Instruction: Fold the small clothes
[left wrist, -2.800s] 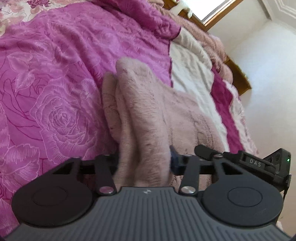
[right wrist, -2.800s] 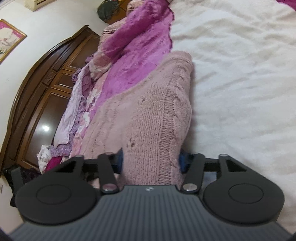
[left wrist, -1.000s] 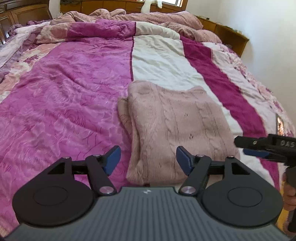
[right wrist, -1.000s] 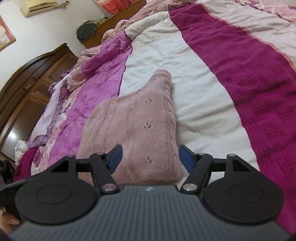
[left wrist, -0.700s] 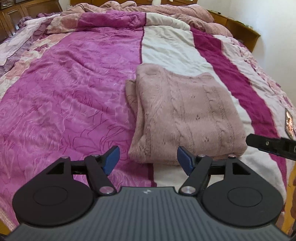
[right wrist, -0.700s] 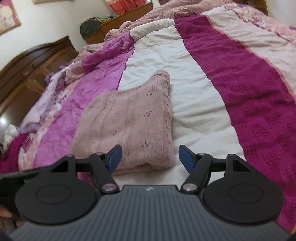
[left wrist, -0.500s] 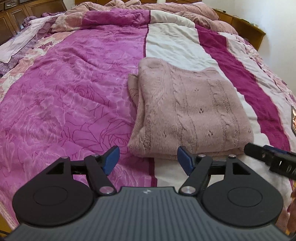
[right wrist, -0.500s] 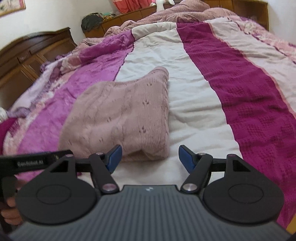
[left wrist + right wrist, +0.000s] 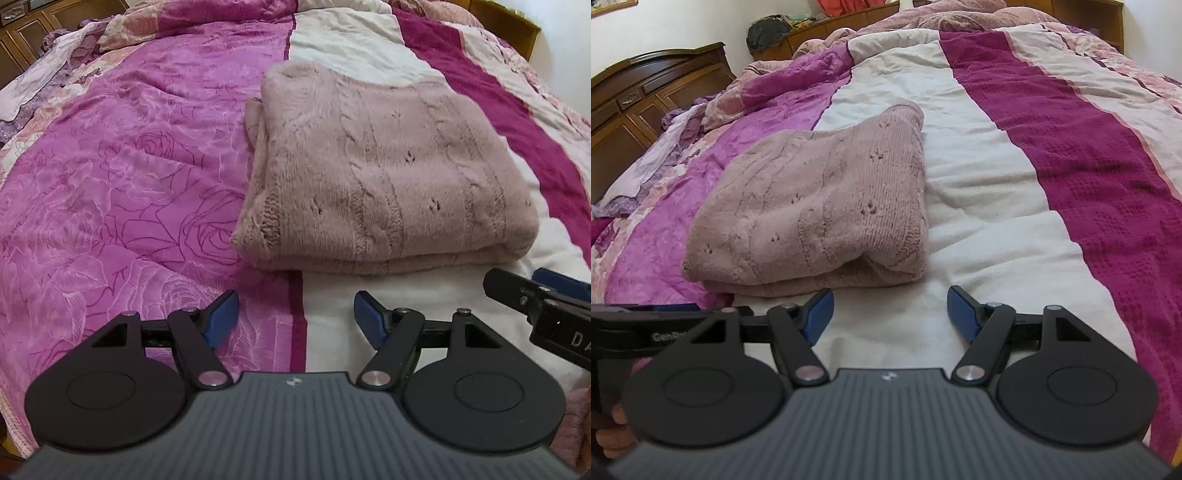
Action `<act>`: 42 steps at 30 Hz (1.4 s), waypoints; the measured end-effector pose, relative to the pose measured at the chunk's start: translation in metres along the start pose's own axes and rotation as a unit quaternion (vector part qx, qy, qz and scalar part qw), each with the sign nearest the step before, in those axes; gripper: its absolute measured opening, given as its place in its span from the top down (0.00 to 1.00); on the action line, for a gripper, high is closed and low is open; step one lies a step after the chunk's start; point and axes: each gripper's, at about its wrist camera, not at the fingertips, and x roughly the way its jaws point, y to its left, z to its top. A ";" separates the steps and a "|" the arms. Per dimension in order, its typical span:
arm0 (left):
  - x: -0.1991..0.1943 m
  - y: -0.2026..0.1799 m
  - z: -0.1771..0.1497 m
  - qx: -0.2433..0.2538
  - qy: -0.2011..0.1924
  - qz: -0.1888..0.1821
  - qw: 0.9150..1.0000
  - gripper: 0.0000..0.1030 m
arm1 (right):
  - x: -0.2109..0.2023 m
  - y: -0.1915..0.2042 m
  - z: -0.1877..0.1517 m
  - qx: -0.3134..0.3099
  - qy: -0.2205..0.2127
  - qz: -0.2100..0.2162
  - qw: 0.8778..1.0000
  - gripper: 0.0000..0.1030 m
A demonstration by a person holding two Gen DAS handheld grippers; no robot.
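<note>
Now you've let go and drawn both the left gripper and right gripper back, jaws spread and empty, just short of the sweater, which looks fully folded on the bed.

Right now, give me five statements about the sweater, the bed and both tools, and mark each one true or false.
1. The pink knit sweater lies folded on the bedspread. True.
2. The left tool is shut on the sweater's hem. False: its jaws stand apart, short of the sweater, and hold nothing.
3. The right tool is open and touches no cloth. True.
4. The sweater lies wholly on the dark maroon stripe. False: it straddles the rose-printed magenta part and the white stripe, apart from the maroon.
5. A dark wooden cabinet stands beyond the bed in the right wrist view. True.
</note>
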 end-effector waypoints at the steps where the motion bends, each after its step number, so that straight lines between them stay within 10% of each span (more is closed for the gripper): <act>1: 0.001 0.000 0.000 0.001 0.000 0.001 1.000 0.27 | 0.001 0.001 -0.001 -0.004 0.000 -0.001 1.000 0.27; 42: 0.004 -0.002 -0.001 0.002 0.006 0.007 1.000 0.27 | 0.002 0.004 -0.004 -0.015 -0.003 -0.007 1.000 0.27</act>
